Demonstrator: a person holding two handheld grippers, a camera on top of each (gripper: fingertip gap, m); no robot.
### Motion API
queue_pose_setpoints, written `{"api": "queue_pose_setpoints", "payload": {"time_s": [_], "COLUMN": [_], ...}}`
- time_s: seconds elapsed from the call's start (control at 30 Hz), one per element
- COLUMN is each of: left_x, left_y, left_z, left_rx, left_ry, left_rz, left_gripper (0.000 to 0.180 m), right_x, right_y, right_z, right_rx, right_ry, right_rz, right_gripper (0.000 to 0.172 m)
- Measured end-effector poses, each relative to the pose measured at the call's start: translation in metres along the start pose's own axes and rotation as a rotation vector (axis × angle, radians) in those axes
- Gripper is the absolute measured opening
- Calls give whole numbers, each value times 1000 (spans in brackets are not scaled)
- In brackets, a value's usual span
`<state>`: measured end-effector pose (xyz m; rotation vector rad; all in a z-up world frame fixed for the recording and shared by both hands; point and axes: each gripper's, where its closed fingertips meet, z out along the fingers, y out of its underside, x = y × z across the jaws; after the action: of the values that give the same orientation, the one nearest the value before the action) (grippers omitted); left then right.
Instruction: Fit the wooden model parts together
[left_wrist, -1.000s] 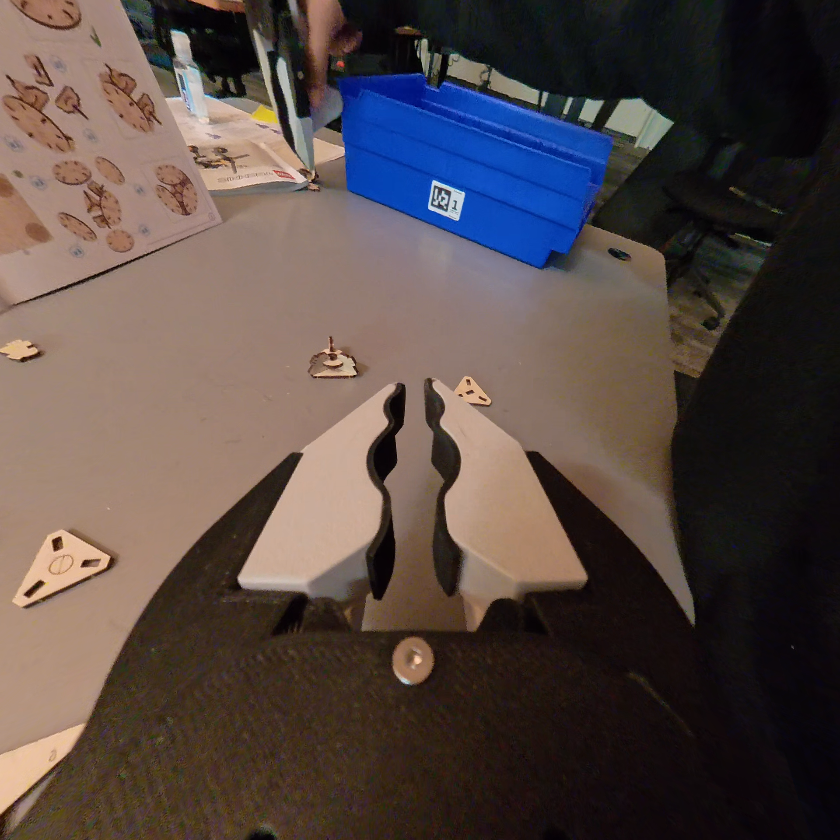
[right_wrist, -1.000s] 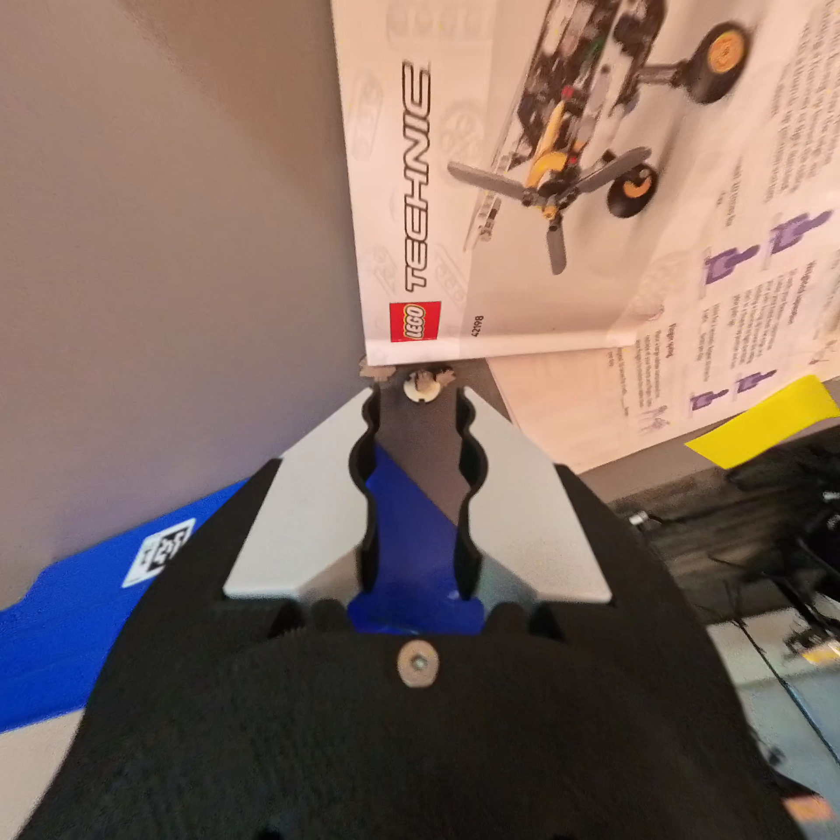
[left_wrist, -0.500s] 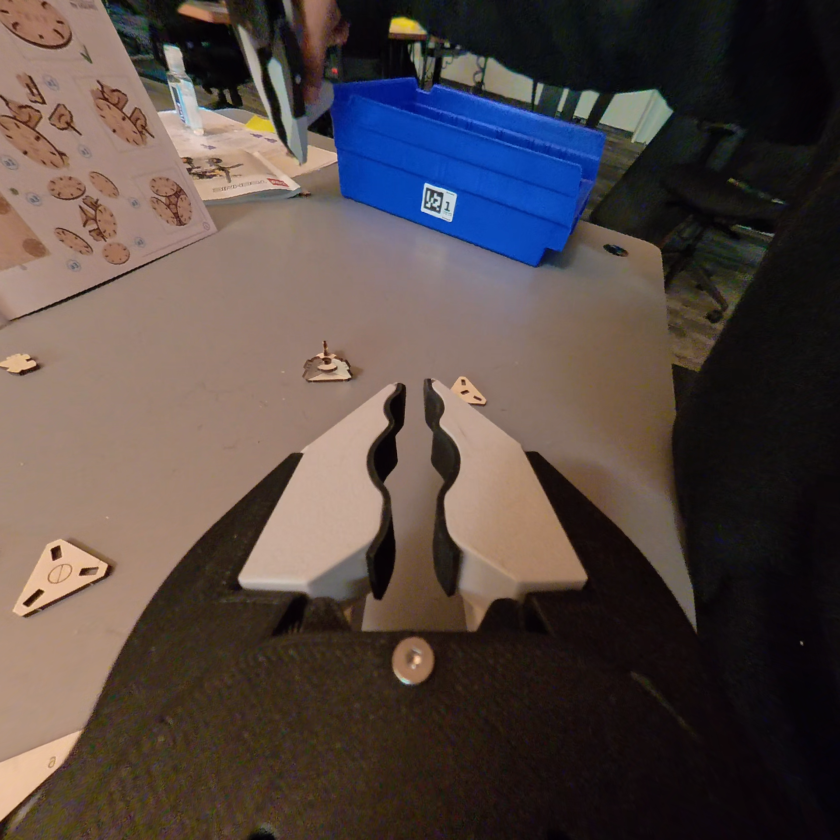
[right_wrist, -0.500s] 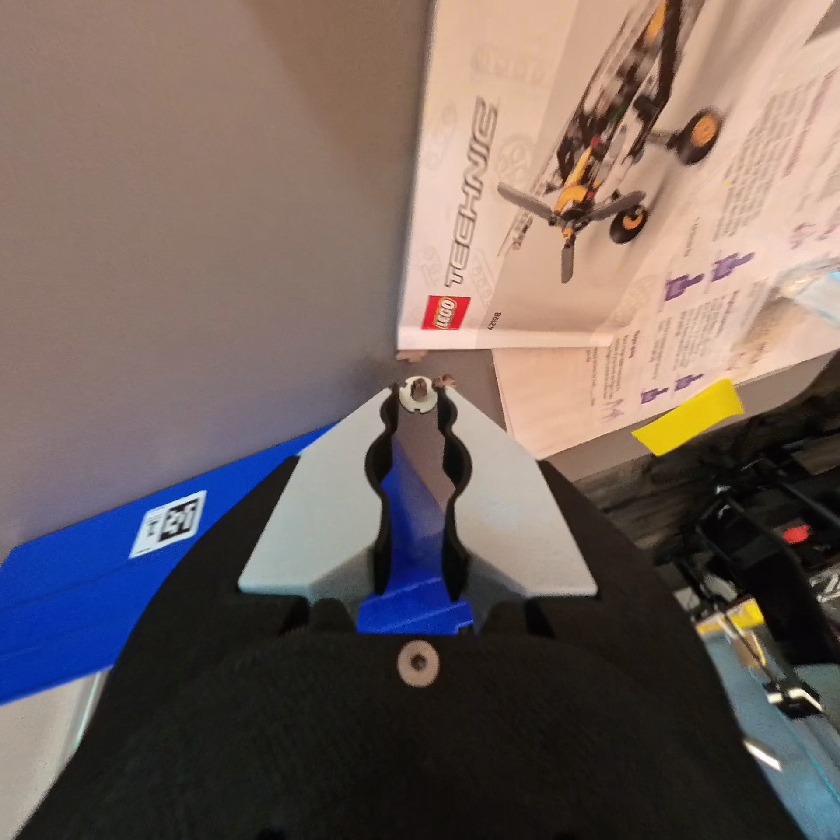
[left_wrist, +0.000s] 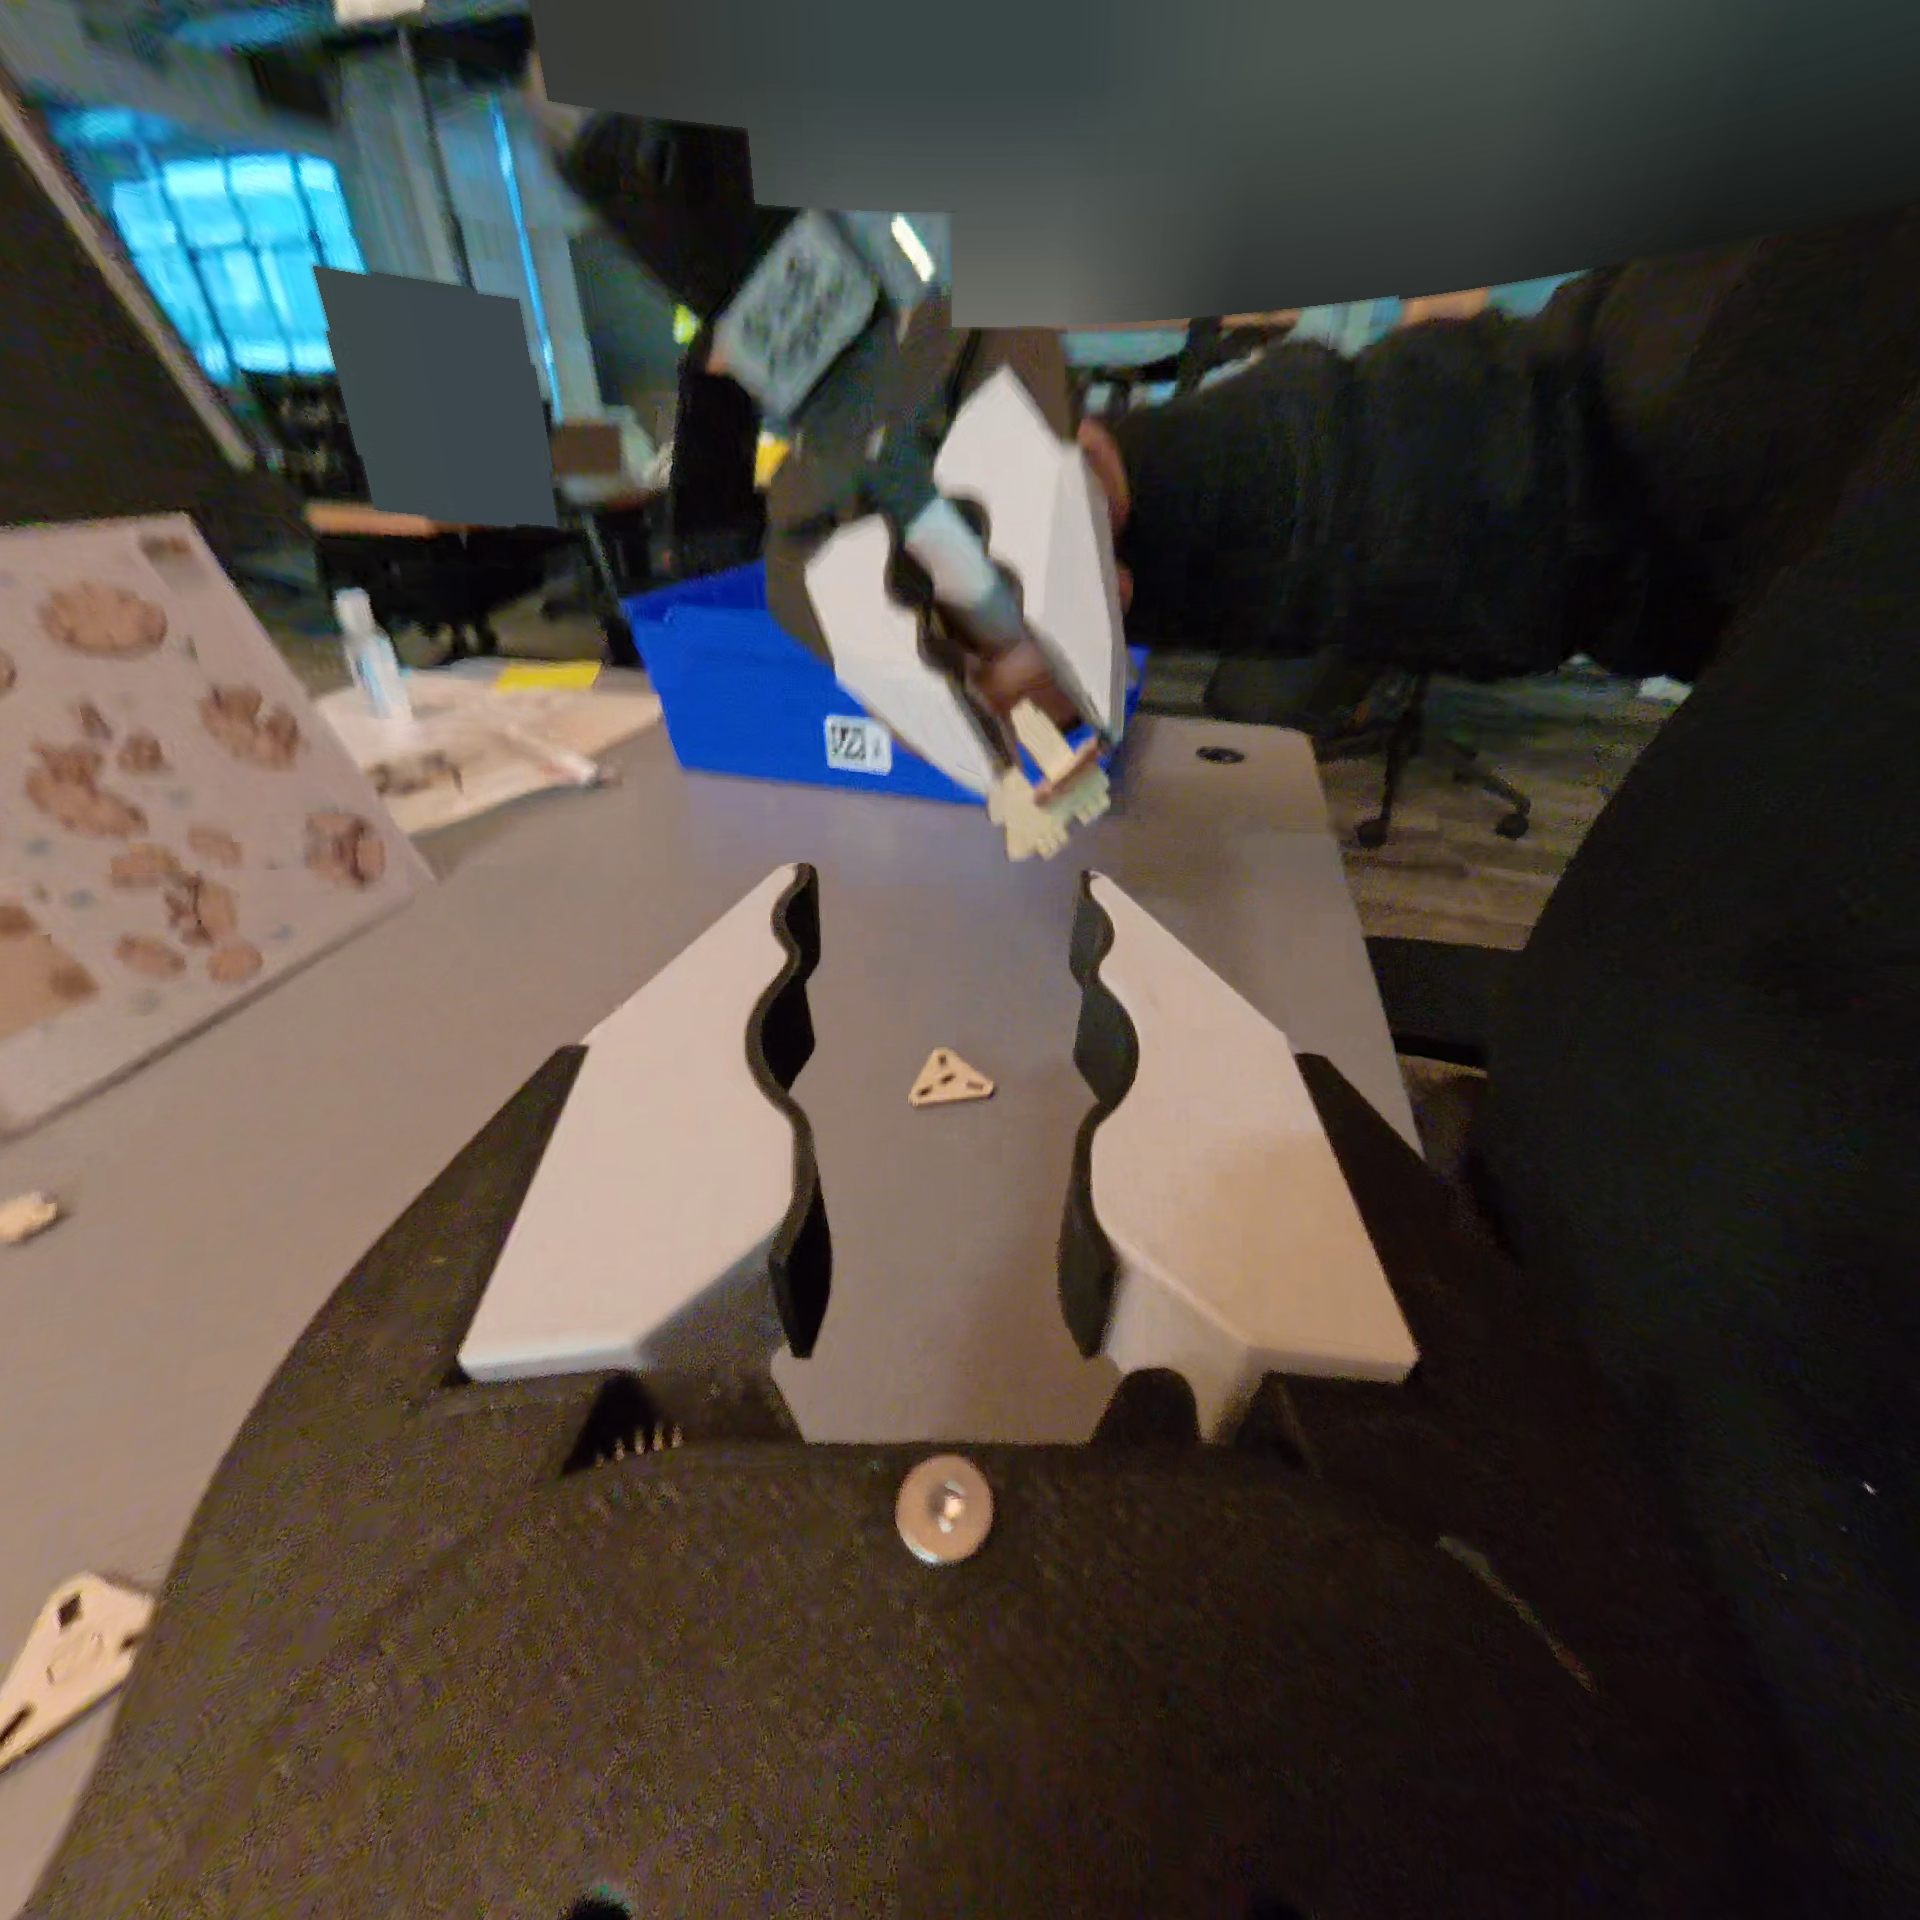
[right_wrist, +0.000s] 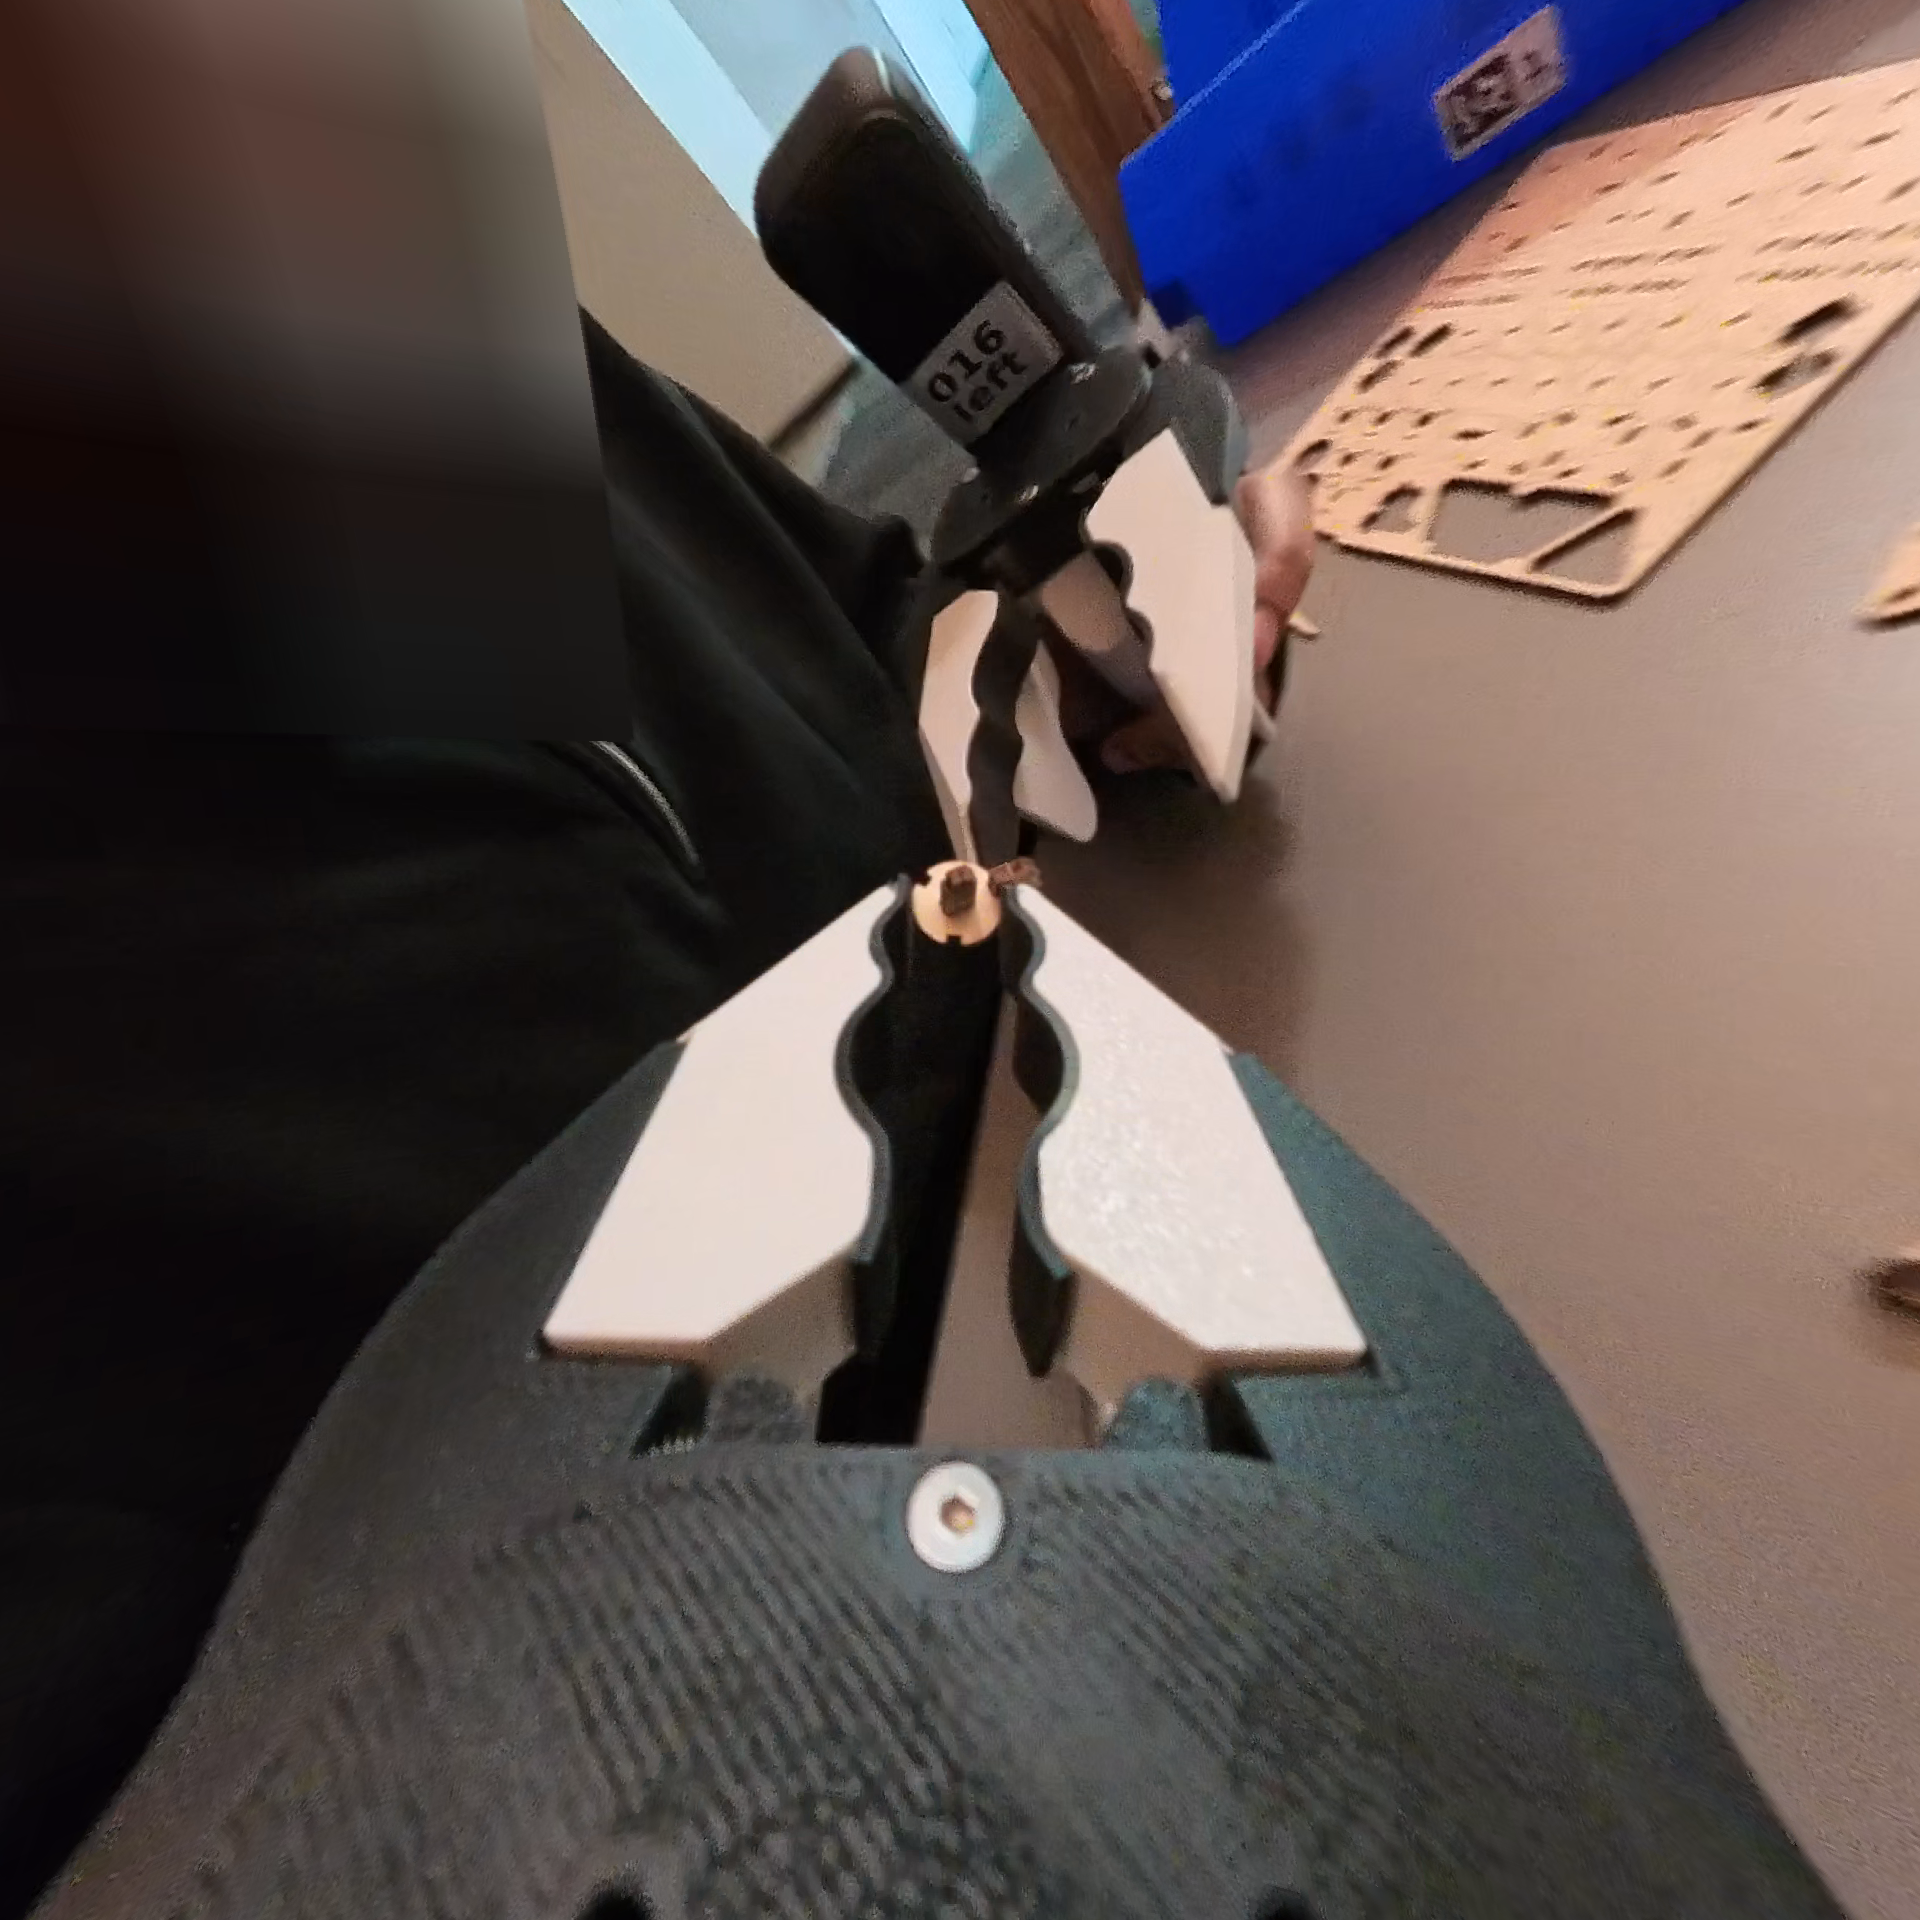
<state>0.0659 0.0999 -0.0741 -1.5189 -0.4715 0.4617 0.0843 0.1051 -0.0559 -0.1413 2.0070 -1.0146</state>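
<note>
The left gripper (left_wrist: 940, 883) hangs above a grey table (left_wrist: 623, 935) with its jaws wide apart and nothing between the pads. Below the gap, on the table, lies a small wooden triangle (left_wrist: 951, 1081), touched by neither finger. Ahead of the jaws and slightly right, the right gripper (left_wrist: 1044, 774) points down toward them, its jaws clamped on a small wooden part (left_wrist: 1044, 805) whose pale toothed end sticks out past the fingertips. The part is up in the air, just beyond the left gripper's fingertips, clear of the table.

Behind the right gripper stands a blue bin (left_wrist: 748, 686) with a white tag on its front. Left of the bin lie paper booklets (left_wrist: 488, 727) and a clear bottle (left_wrist: 369, 649). Far left of the jaws leans a printed sheet (left_wrist: 156, 779) showing brown gears. Two more wooden pieces lie at the left edge of the table, one small (left_wrist: 26, 1216) and one nearer, flat with cut-outs (left_wrist: 68, 1652).

In the right wrist view, the right gripper (right_wrist: 954, 909) pinches the wooden part (right_wrist: 954, 906) at the very tips: a pale round disc with a dark peg at its centre. The pads press on both sides of it. Just beyond it is the left gripper (right_wrist: 1122, 769), jaws apart. To the right of the jaws, a wooden cut-out panel (right_wrist: 1621, 312) lies flat on the table (right_wrist: 1558, 935), with a blue bin (right_wrist: 1351, 156) behind it.
</note>
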Motion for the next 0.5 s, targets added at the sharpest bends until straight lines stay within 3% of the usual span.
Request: {"api": "queue_pose_setpoints", "payload": {"time_s": [0.17, 0.27, 0.5], "left_x": [36, 45, 46], "left_y": [-7, -5, 2], "left_z": [-4, -5, 0], "left_rx": [30, 17, -14], "left_ry": [152, 194, 208], "left_rz": [29, 33, -17], "left_gripper": [38, 18, 26], "right_x": [-10, -14, -20], "right_y": [16, 18, 19], "right_z": [15, 14, 15], "right_rx": [121, 168, 201], "right_ry": [-94, -112, -91], "right_rz": [110, 144, 127], "right_gripper": [15, 15, 15]}}
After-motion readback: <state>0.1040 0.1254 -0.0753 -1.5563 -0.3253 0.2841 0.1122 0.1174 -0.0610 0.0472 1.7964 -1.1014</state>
